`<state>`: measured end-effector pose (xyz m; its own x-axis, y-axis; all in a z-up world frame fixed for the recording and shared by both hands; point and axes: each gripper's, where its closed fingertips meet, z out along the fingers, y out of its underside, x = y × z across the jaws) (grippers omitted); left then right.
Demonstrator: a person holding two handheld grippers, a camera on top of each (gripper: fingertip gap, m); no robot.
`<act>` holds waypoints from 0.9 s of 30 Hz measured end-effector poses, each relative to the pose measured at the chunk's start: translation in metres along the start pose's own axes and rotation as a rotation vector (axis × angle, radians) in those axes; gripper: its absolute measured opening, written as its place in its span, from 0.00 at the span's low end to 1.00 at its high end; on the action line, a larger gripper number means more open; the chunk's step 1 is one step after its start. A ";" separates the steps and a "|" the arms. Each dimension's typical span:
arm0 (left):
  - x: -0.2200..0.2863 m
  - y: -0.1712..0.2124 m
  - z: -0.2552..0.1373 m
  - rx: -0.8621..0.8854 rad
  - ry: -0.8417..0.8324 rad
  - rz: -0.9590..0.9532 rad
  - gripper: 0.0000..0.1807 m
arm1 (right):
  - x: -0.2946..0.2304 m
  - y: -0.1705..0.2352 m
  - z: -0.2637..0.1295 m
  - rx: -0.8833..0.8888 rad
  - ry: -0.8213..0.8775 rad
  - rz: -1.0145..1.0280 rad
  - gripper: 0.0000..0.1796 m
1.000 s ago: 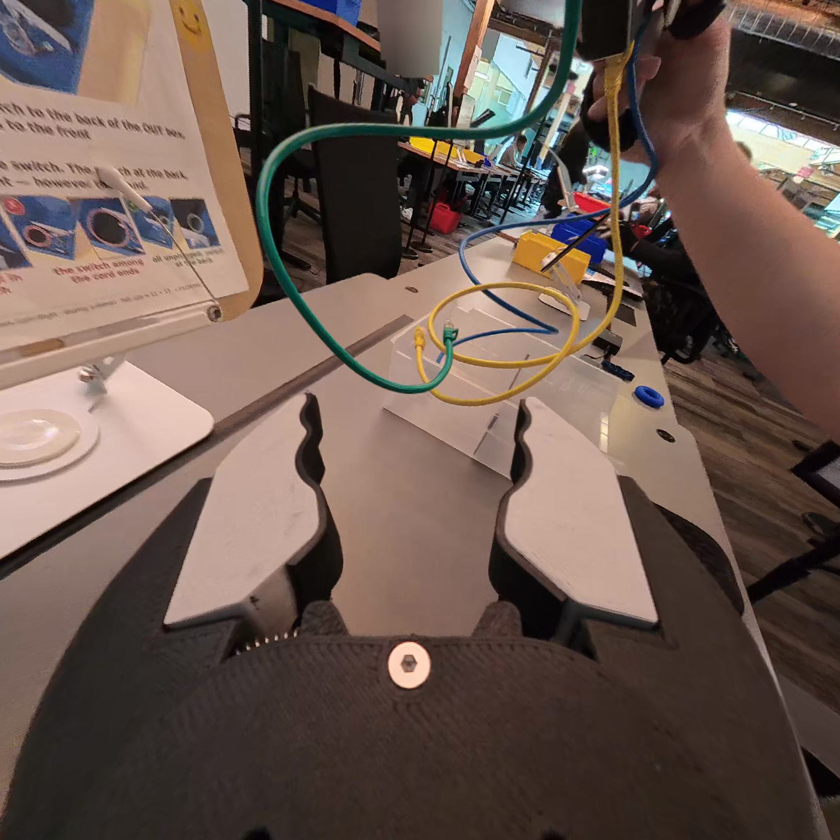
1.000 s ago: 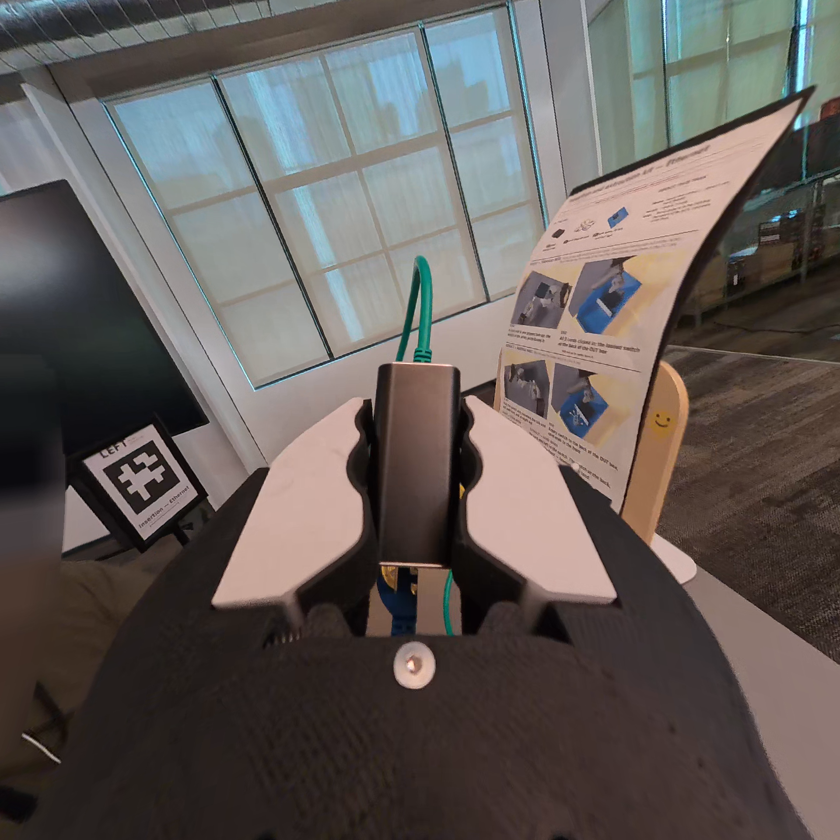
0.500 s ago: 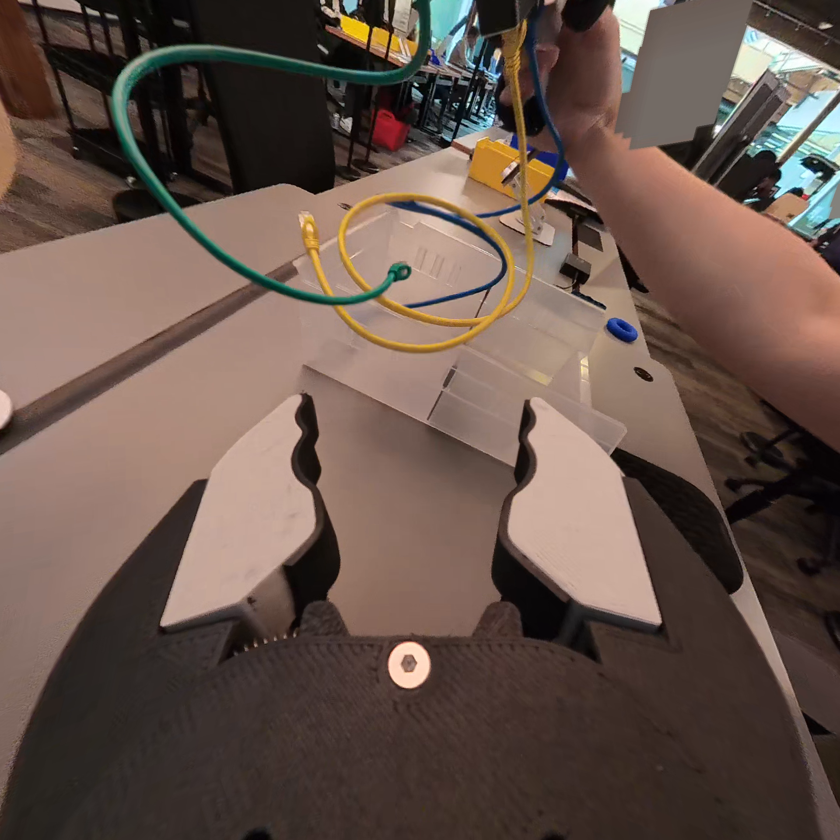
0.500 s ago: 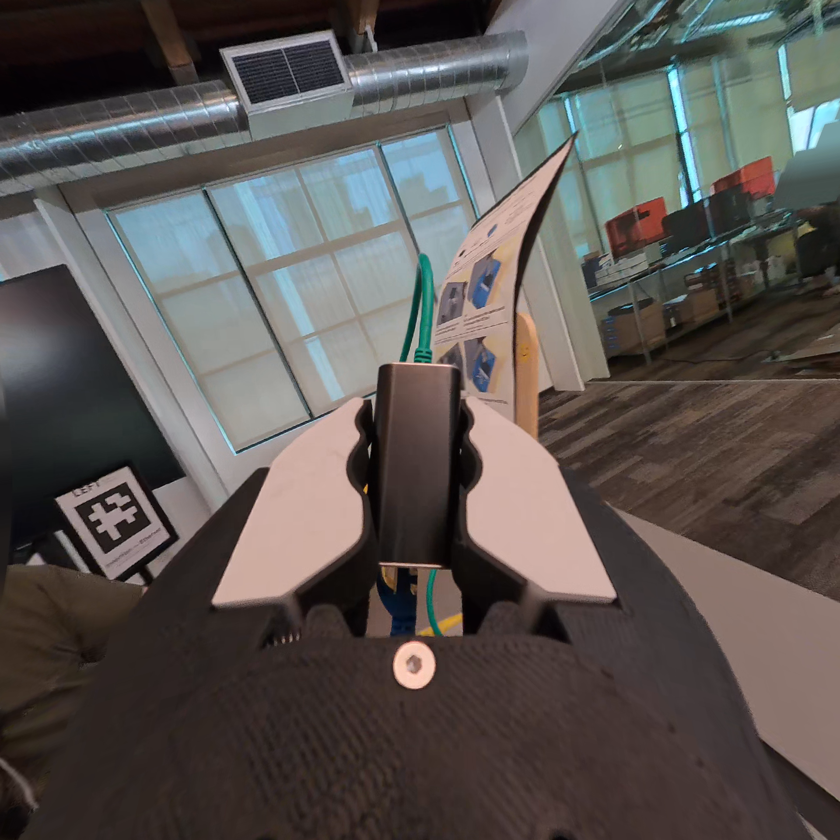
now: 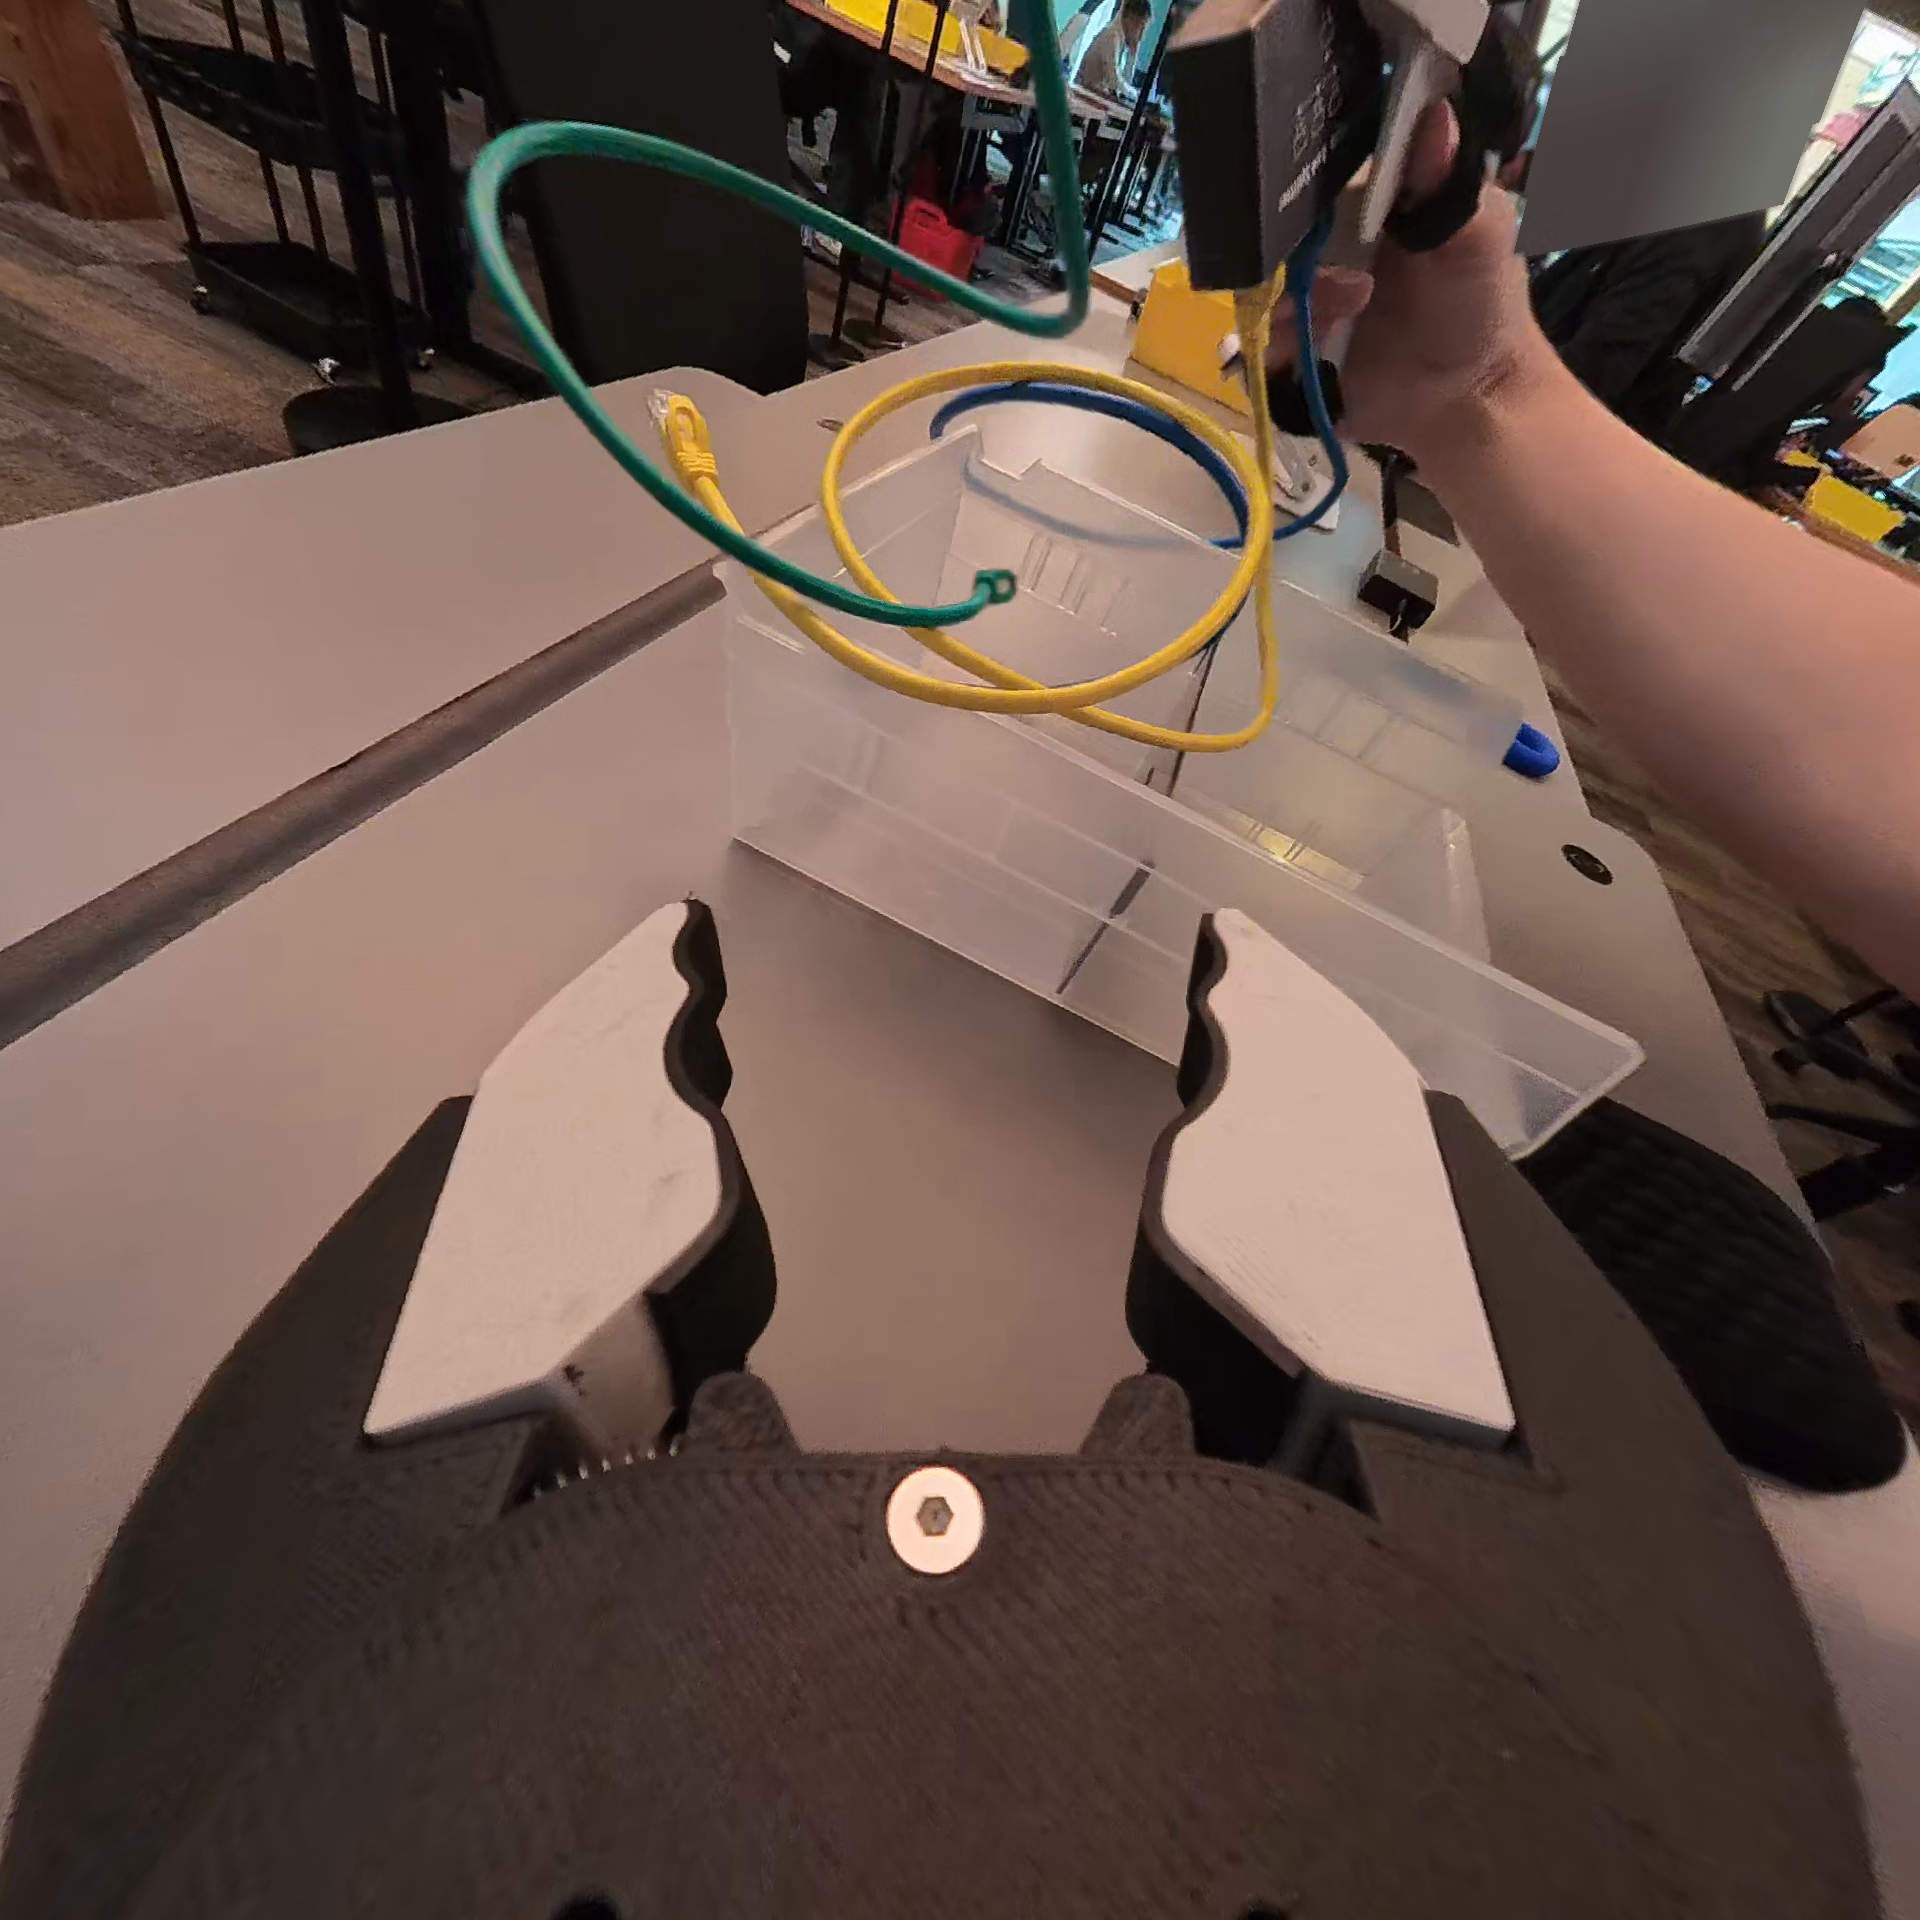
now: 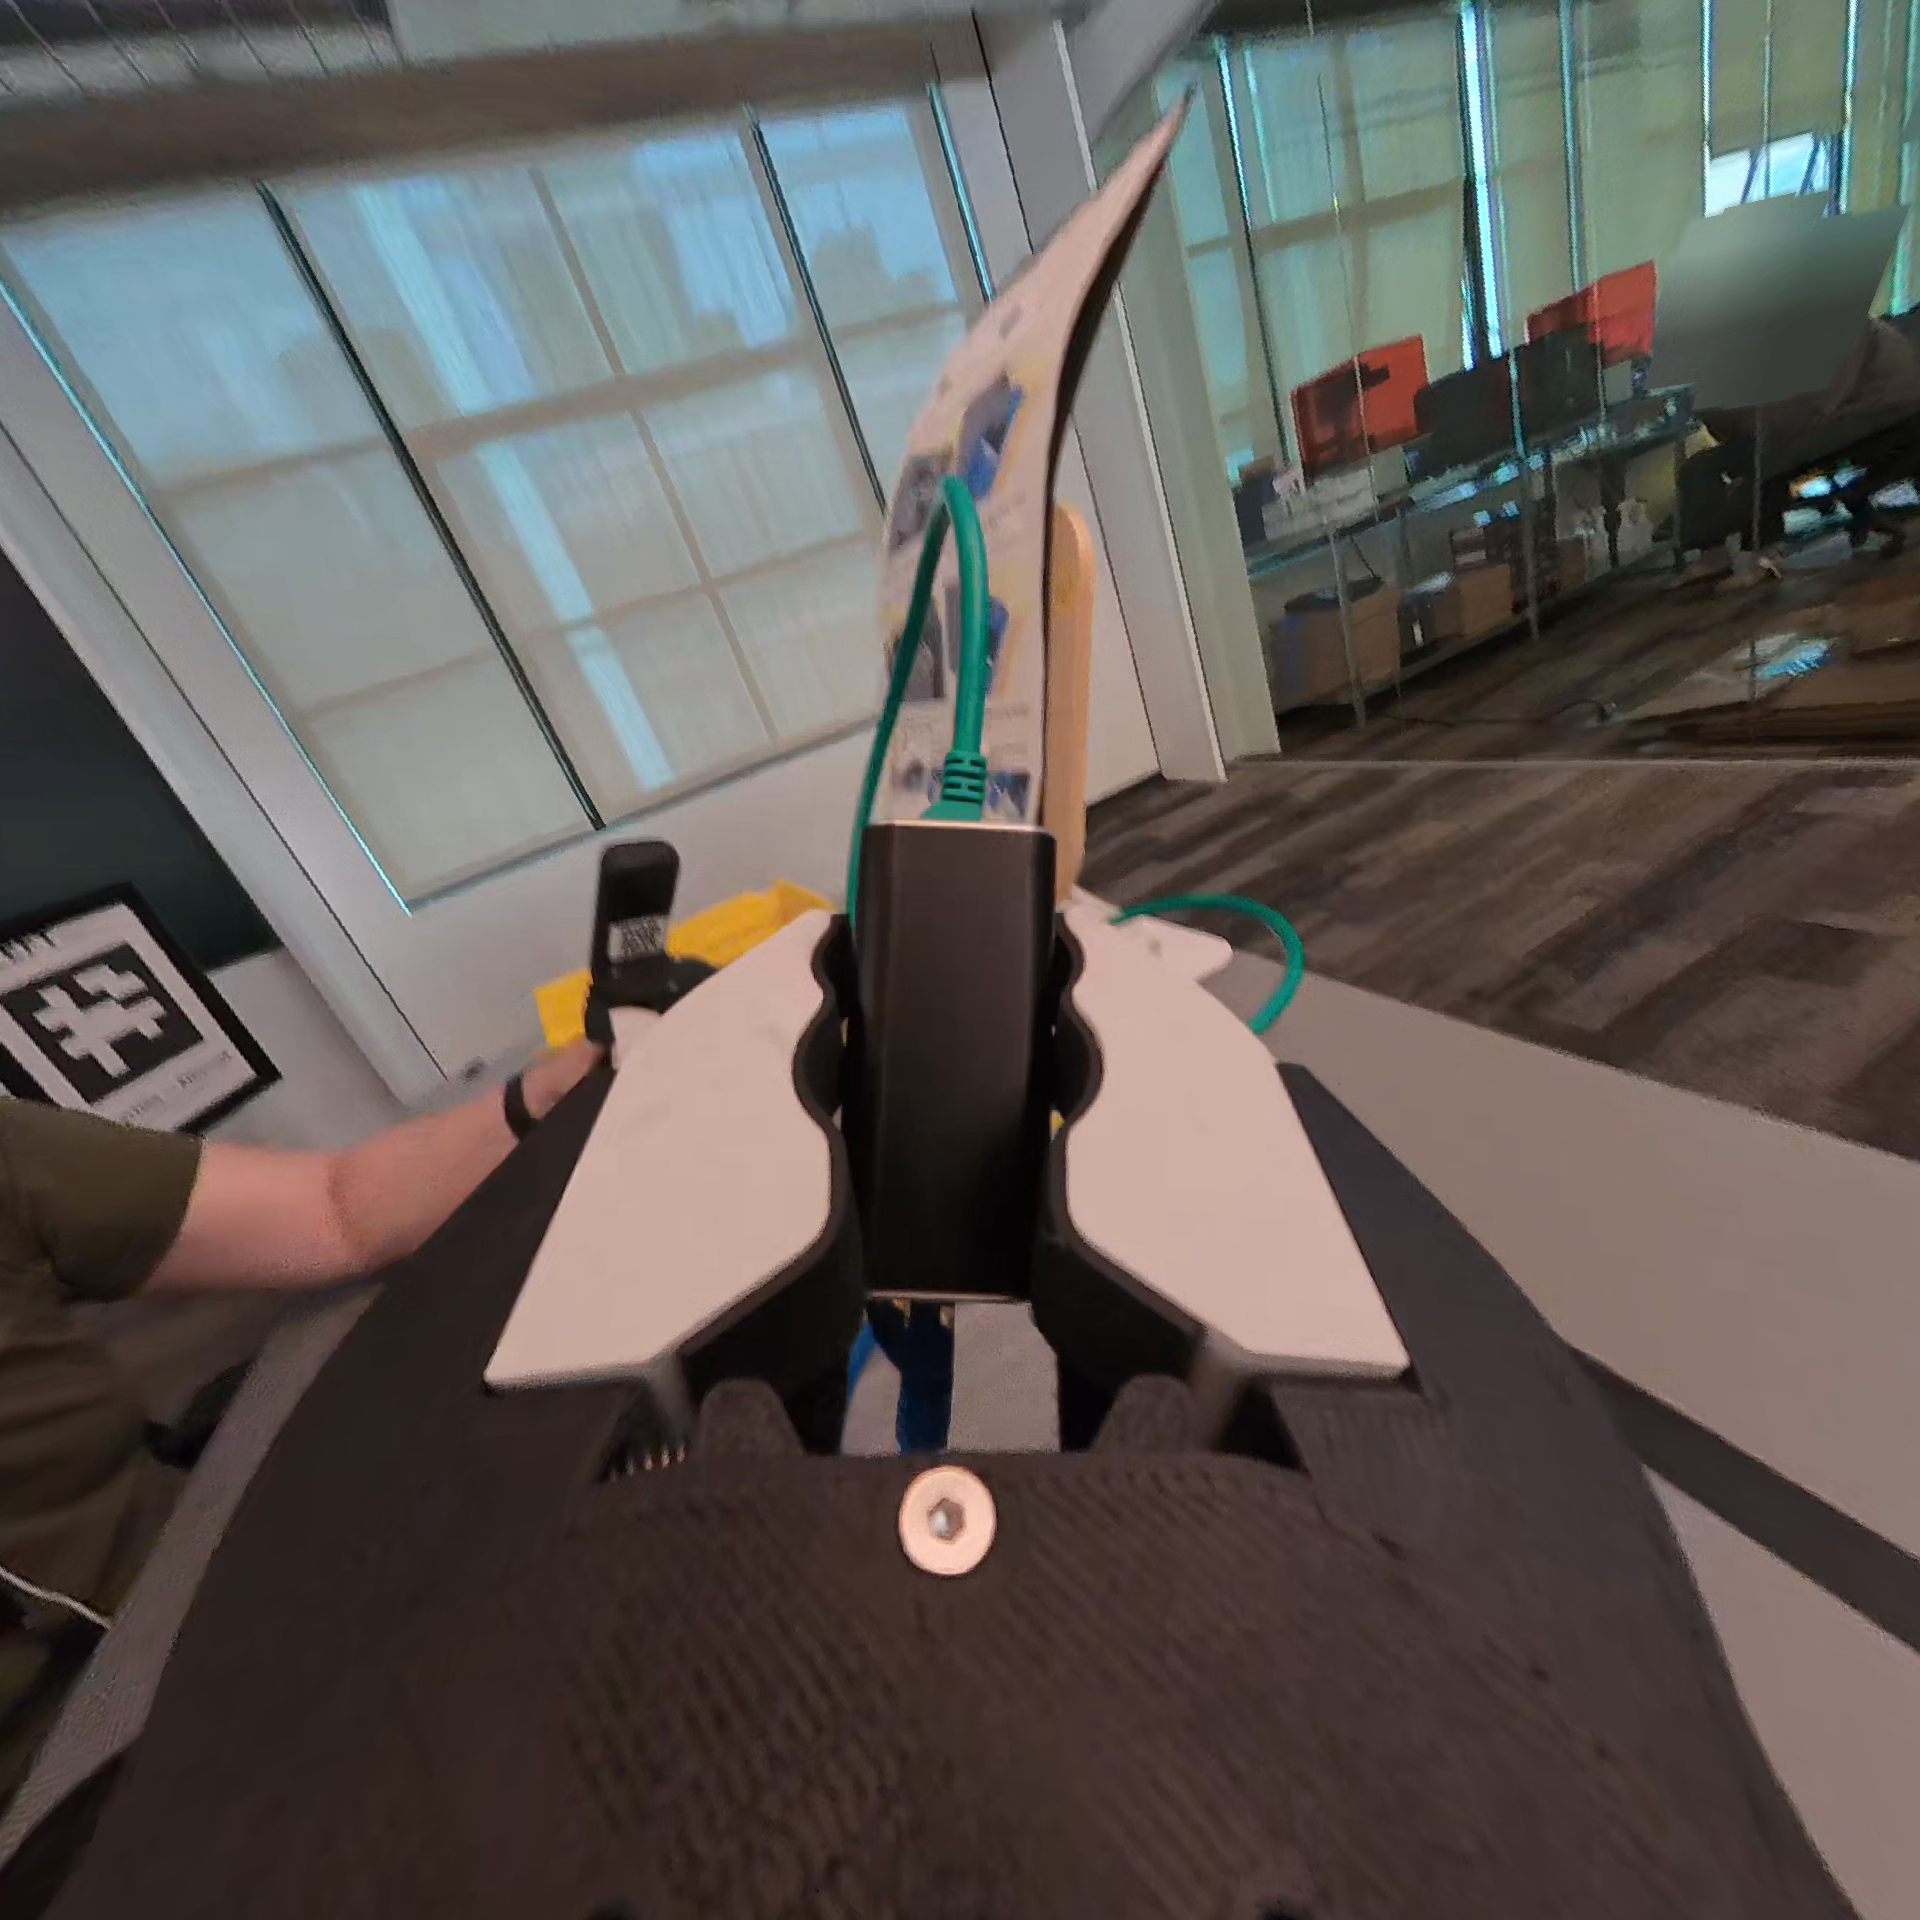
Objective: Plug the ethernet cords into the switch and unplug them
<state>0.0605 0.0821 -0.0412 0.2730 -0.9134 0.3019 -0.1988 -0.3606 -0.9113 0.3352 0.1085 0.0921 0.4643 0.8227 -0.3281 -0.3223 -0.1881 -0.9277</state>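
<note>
My right gripper (image 6: 951, 925) is shut on the black switch (image 6: 951, 1060) and holds it in the air. It also shows at the top right of the left wrist view, where the switch (image 5: 1268, 135) hangs above the table. A green cord (image 6: 961, 727) is plugged into its far end. In the left wrist view the green cord (image 5: 499, 239), a yellow cord (image 5: 1039, 696) and a blue cord (image 5: 1143, 416) loop down from the switch. The free yellow plug (image 5: 681, 426) and green plug (image 5: 992, 587) dangle. My left gripper (image 5: 951, 935) is open and empty, low over the table.
A clear plastic bin (image 5: 1039, 862) stands just beyond my left fingertips, under the cord loops. A blue ring (image 5: 1527, 753) and a small black adapter (image 5: 1397, 592) lie behind it. A dark groove (image 5: 312, 821) crosses the table. An instruction sheet on a stand (image 6: 1039, 416) rises ahead of the switch. Some 30 cm of space lies between my two pairs of fingers.
The left gripper has moved closer to the clear bin and stays open. The right gripper has swung and come lower with the switch, and the cord loops now hang nearer the left gripper.
</note>
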 end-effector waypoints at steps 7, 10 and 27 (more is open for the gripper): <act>-0.014 0.003 0.014 -0.026 -0.025 -0.007 0.47 | -0.008 0.032 -0.001 -0.179 0.082 -0.126 0.19; -0.019 0.000 0.025 -0.049 -0.024 -0.002 0.48 | -0.018 0.041 0.000 -0.237 0.072 -0.145 0.19; -0.047 -0.095 0.064 0.104 0.057 -0.074 0.50 | -0.055 0.022 0.067 -0.491 -0.019 -0.682 0.20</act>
<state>0.1265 0.1713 0.0139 0.2285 -0.8956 0.3817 -0.0803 -0.4081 -0.9094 0.2469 0.0947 0.1016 0.4118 0.8487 0.3318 0.4217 0.1453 -0.8950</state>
